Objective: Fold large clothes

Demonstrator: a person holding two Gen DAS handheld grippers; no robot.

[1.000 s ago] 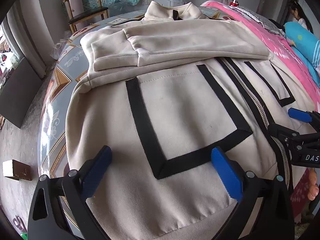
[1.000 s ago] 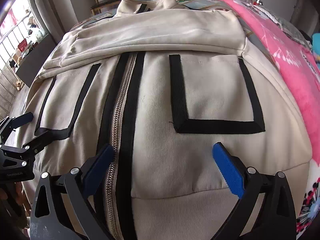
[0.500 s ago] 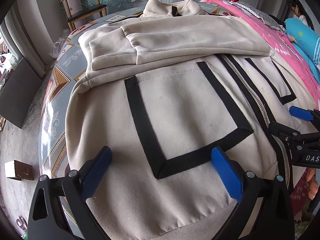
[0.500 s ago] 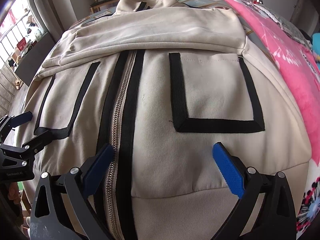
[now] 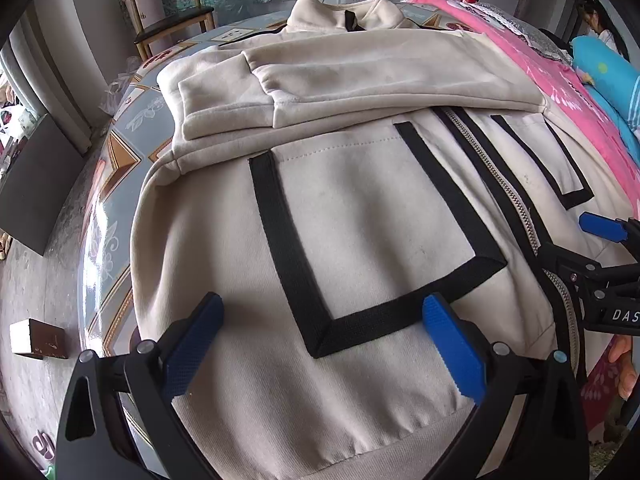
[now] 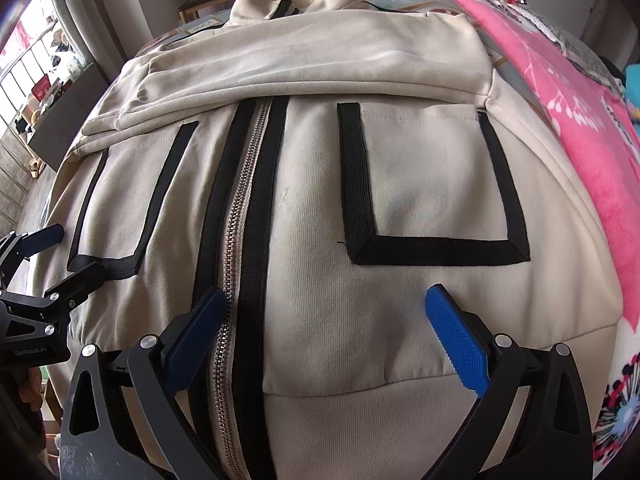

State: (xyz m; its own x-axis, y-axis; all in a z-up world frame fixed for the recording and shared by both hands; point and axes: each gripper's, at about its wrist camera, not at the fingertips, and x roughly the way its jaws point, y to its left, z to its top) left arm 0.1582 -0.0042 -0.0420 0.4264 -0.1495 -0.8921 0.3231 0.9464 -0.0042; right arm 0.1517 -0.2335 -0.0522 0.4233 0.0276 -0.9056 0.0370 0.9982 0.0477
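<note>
A cream zip-up jacket (image 5: 360, 220) (image 6: 320, 184) with black pocket trim lies front up on the table, both sleeves folded across its chest. My left gripper (image 5: 320, 344) hovers open over the hem, below the left pocket outline. Open too, my right gripper (image 6: 324, 340) hangs above the hem between the zipper (image 6: 236, 216) and the right pocket. Neither holds cloth. Each gripper shows at the edge of the other's view: the right gripper (image 5: 600, 248) and the left gripper (image 6: 36, 264).
A pink blanket (image 6: 568, 92) lies along the jacket's right side, with a blue pillow (image 5: 604, 76) beyond. The patterned tabletop (image 5: 116, 184) shows at left. A wooden chair (image 5: 168, 20) stands at the back left, a small wooden block (image 5: 36, 338) on the floor. A hand (image 5: 624, 368) holds the right gripper.
Both grippers have edged slightly forward and lower over the hem. They stay open, and the jacket has not moved.
</note>
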